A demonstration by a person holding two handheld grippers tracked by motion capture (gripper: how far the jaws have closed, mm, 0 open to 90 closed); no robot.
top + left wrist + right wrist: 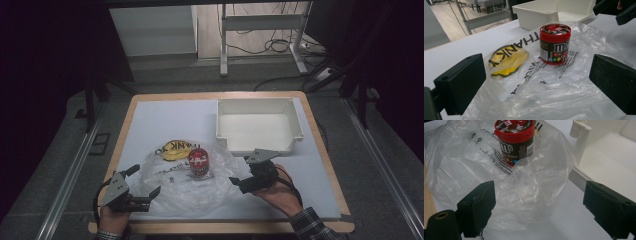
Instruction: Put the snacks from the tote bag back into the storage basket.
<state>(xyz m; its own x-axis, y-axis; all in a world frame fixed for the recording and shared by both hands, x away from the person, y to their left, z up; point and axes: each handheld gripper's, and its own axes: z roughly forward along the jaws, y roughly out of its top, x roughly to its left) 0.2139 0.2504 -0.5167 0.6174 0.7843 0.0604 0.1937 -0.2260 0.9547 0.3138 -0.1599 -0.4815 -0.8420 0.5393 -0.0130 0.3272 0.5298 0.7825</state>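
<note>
Two grippers flanking a clear bag (192, 182) on a white table (150, 120), with a red-lidded jar (199, 162) standing upright on the bag near its far middle. Holding nothing on the left: left gripper (145, 187) sitting at the bag's near-left edge, jaws spread wide, plastic lying between them but not pinched. Hovering on the right: right gripper (239, 181) at the bag's right edge, jaws apart though less wide, again with only loose plastic between and no pad pressing on it.

Seen from above alone: both hands coming in from the near edge, a checked sleeve (310, 225) on the right, and a white bin (260, 125) well beyond the jar at the table's far right.

Showing from the left gripper's side: jar (554, 43) label and candy print readable, yellow print (509, 60) with black lettering on the bag (549, 92) to the jar's left, bin (536, 15) behind, and the other gripper (616, 10) dark in the top right corner.

Showing from the right gripper's side: bag (524, 190) bulging up in front of the jar (515, 141), covering its base, and the bin's corner post (580, 135) just beside the bag.
</note>
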